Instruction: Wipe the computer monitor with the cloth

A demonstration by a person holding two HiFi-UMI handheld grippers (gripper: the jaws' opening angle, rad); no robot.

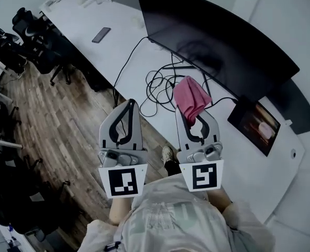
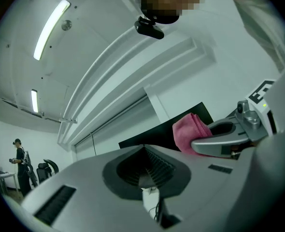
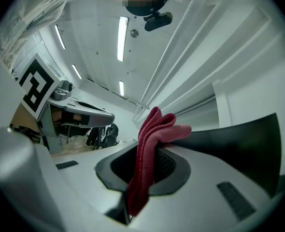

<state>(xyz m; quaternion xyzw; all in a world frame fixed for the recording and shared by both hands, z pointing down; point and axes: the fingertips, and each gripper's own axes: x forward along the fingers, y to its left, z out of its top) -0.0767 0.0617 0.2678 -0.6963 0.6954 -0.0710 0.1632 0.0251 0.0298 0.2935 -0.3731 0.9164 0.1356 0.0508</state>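
A long white table [image 1: 124, 29] runs from the upper left of the head view down to the lower right, with wood-plank floor [image 1: 55, 125] along its left side and black office chairs [image 1: 37, 42] in the upper left corner. A flat dark device [image 1: 101, 34] lies on the table near the top, and black cables [image 1: 159, 88] coil at the middle. The gripper views show a white ceiling with strip lights.

The monitor [image 1: 223, 46] stands on the table in the upper right. Its screen is dark and faces the lower left of the frame, and its long axis slants from the top centre down to the right edge. Just below its right end lies a small lit screen [image 1: 255, 124].

The right gripper [image 1: 197, 126], at lower centre, is clamped on the pink cloth [image 1: 190, 97]. The cloth is bunched, its long axis runs along the jaws, and its folded end sticks out past the tips toward the monitor without touching it. The left gripper [image 1: 128, 106] sits beside it to the left, over the table edge, with its jaws closed together and nothing between them.
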